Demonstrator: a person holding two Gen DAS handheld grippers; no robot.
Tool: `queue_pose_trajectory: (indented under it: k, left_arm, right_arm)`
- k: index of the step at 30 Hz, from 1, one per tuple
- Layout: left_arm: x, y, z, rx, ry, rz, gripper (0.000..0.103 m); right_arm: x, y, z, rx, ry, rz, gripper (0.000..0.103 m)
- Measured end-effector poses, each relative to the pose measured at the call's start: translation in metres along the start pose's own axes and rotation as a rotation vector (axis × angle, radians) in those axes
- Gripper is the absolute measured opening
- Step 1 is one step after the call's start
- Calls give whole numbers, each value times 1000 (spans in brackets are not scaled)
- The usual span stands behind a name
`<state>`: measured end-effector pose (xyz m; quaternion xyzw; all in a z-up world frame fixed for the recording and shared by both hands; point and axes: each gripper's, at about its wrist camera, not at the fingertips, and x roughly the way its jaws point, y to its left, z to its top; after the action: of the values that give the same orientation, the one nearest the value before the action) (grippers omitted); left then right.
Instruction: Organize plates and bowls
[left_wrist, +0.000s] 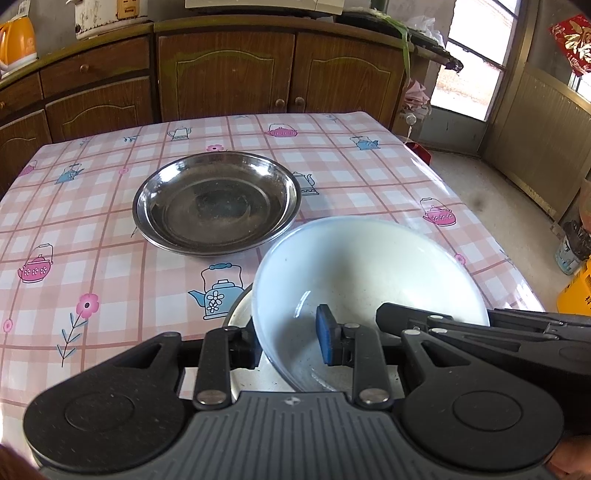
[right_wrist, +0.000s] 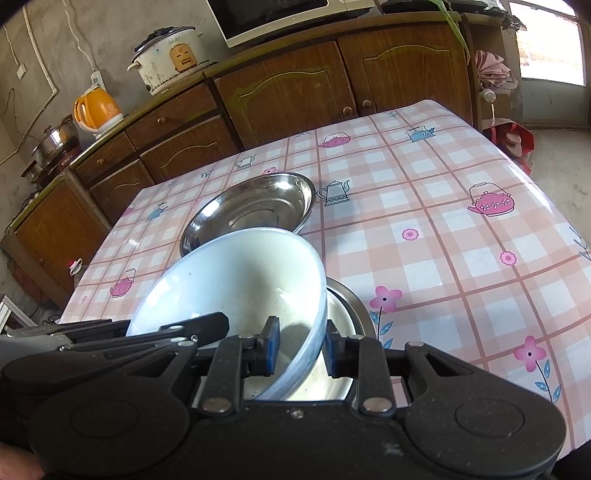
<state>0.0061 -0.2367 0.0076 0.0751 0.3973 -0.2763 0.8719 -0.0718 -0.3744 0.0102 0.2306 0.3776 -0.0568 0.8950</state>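
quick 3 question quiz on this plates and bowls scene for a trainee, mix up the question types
1. True or false: the white bowl is gripped on its rim by both the left gripper and the right gripper.
2. Which dish sits alone nearer the cabinets? A) a steel plate B) a glass cup C) a wooden tray
3. Fill in: under the tilted white bowl lies a second ____ dish.

Key
1. True; each gripper has one pad inside the bowl and one outside.
2. A, the steel plate on the checked tablecloth.
3. Metal; only its rim and part of its inside show.
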Motion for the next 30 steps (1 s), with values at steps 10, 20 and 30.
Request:
queue_pose_trajectory:
  k: [10,20,30]
  left_arm:
    - [5,4,-6,-3,32,8,28]
    - [13,7,-11,14,52,19,29]
    - [17,8,-15,6,58,7,30]
  right_arm:
    - [9,0,-6,9,32,8,32]
    - [19,-4,-13,24,59,17,32]
    - [23,-4,-14,17,67,8,31]
